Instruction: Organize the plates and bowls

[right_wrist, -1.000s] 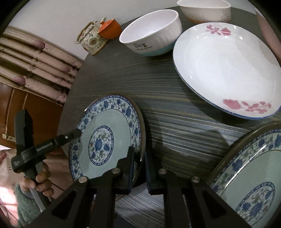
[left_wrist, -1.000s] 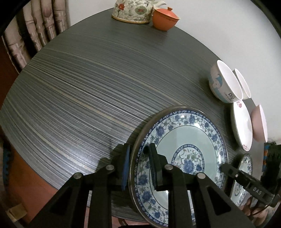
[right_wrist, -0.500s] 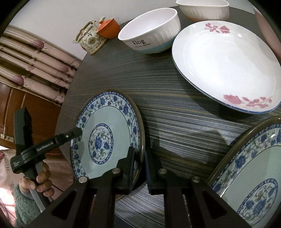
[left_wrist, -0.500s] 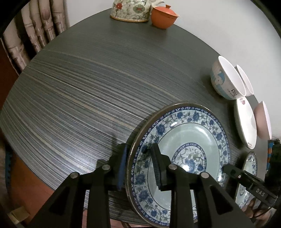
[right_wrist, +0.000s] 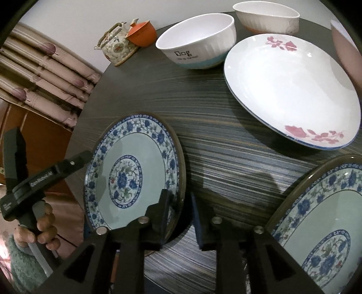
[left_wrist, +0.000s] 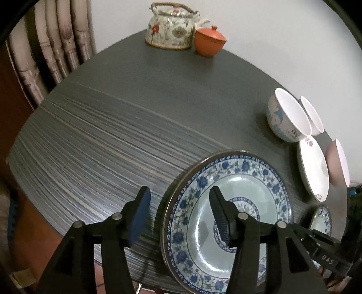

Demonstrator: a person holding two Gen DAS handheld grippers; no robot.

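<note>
Straddling the near rim of the blue-patterned plate (left_wrist: 228,217), your left gripper (left_wrist: 178,212) has just been spreading its jaws; they now stand clear of the rim on both sides, one finger over the dark round table (left_wrist: 135,126) outside the plate, the other over the plate's well. The plate lies flat on the table. Your right gripper (right_wrist: 179,217) straddles the opposite edge of that same plate; its jaws have also just been parting, a narrow gap shows on either side of the rim, and the pads do not press on it. Beyond the plate from your left gripper stand a white bowl marked "Dog" (right_wrist: 196,43) and a second white bowl (right_wrist: 267,17), with a pink-flowered white plate (right_wrist: 291,90) just beside them. A second blue-patterned plate (right_wrist: 328,226) lies close to your right gripper. Your left hand (right_wrist: 45,228) grips its handle off the table's edge.
</note>
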